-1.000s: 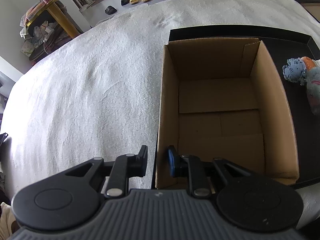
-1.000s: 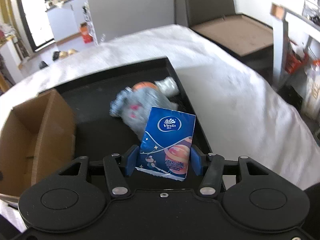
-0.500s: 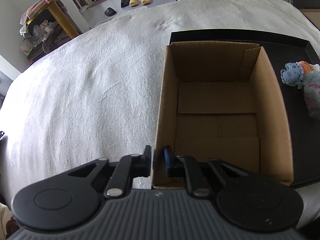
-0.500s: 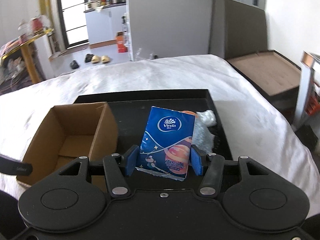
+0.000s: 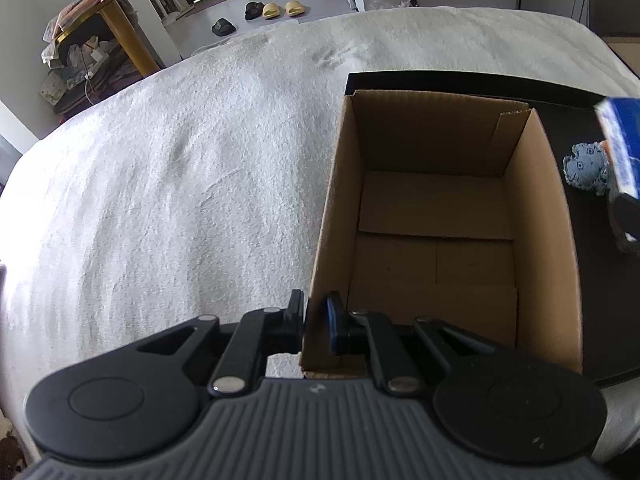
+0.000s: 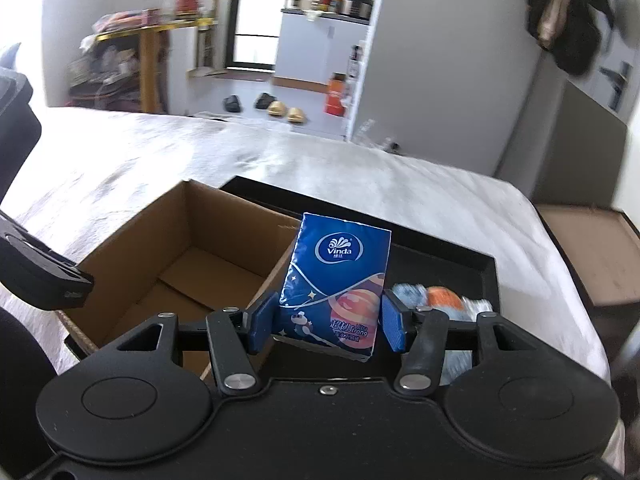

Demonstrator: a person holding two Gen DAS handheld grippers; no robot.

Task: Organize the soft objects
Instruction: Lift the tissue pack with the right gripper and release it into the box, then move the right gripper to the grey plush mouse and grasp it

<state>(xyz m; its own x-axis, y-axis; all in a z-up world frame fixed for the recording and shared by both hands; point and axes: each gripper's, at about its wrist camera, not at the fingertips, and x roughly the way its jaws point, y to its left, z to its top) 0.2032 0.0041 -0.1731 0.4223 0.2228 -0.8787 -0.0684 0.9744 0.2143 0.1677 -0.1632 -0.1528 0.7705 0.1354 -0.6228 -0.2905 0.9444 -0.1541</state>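
An open cardboard box [image 5: 532, 240] [image 6: 132, 248] with nothing inside stands on a black tray [image 5: 600, 288] [image 6: 440, 256]. My left gripper [image 5: 314, 318] is shut on the box's near left wall. My right gripper [image 6: 326, 320] is shut on a blue Vinda tissue pack [image 6: 338, 276], held upright above the tray beside the box's right wall. The pack [image 5: 622, 144] shows at the right edge of the left wrist view. A grey-blue soft toy [image 5: 586, 170] [image 6: 412, 294] with an orange part lies on the tray behind the pack.
The tray rests on a white fluffy bed cover [image 5: 180, 184] [image 6: 160, 152]. Beyond the bed are slippers [image 5: 276, 8] on the floor, a cluttered yellow-legged table [image 5: 108, 28] and a flat brown box [image 6: 592, 248] to the right.
My right gripper has swung left with the tissue pack, from over the toy to beside the box. My left gripper's jaws have closed onto the box wall.
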